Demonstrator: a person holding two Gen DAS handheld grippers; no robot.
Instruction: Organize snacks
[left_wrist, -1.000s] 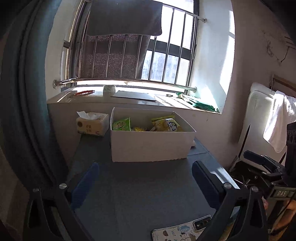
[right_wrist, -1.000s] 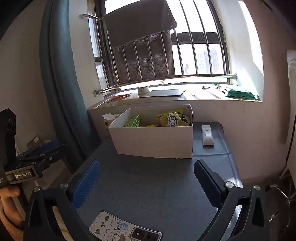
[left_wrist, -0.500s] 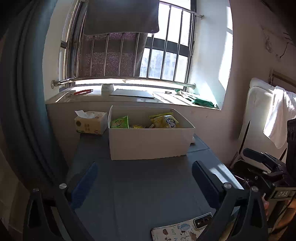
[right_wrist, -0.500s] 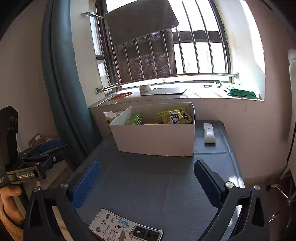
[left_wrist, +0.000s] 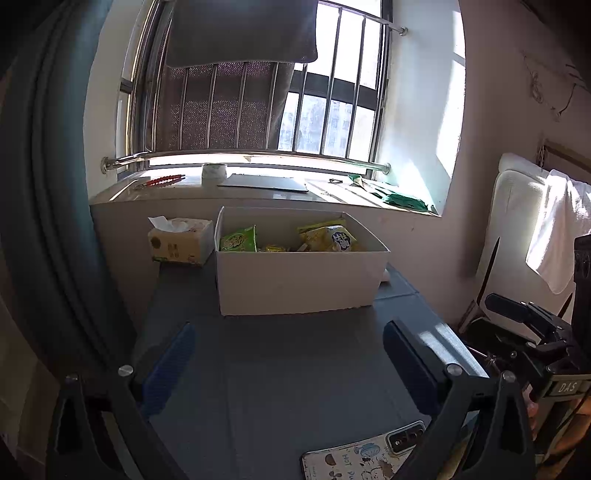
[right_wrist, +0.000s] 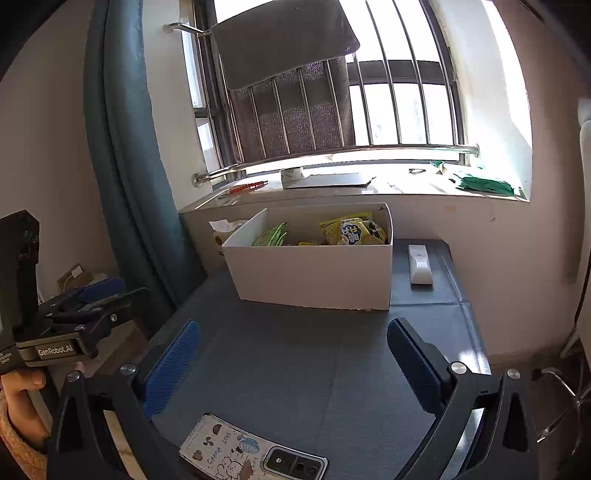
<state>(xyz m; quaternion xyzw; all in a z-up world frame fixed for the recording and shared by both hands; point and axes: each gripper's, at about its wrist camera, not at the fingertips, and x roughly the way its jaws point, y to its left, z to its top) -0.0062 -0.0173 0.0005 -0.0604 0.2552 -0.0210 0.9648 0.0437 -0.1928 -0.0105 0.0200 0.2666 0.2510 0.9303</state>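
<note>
A white open box (left_wrist: 295, 280) (right_wrist: 314, 273) stands at the far end of the grey table (left_wrist: 280, 369) (right_wrist: 295, 354), under the window sill. Inside it a green snack bag (left_wrist: 238, 240) (right_wrist: 271, 235) leans at the left and a yellow snack bag (left_wrist: 328, 238) (right_wrist: 349, 230) at the right, with smaller packets between them. My left gripper (left_wrist: 288, 354) hangs open over the near table, nothing between its blue pads. My right gripper (right_wrist: 291, 354) is open too and holds nothing. Each gripper shows at the edge of the other's view, held in a hand.
A phone in a cartoon case (left_wrist: 365, 452) (right_wrist: 251, 456) lies at the near table edge. A tissue box (left_wrist: 181, 242) sits left of the white box, a white remote (right_wrist: 419, 264) to its right. A teal curtain (right_wrist: 125, 147) hangs left, a white towel (left_wrist: 554, 229) right.
Both views have tilted slightly upward, so the box sits a little lower in frame. Both grippers stay open and empty, and nothing on the table has moved.
</note>
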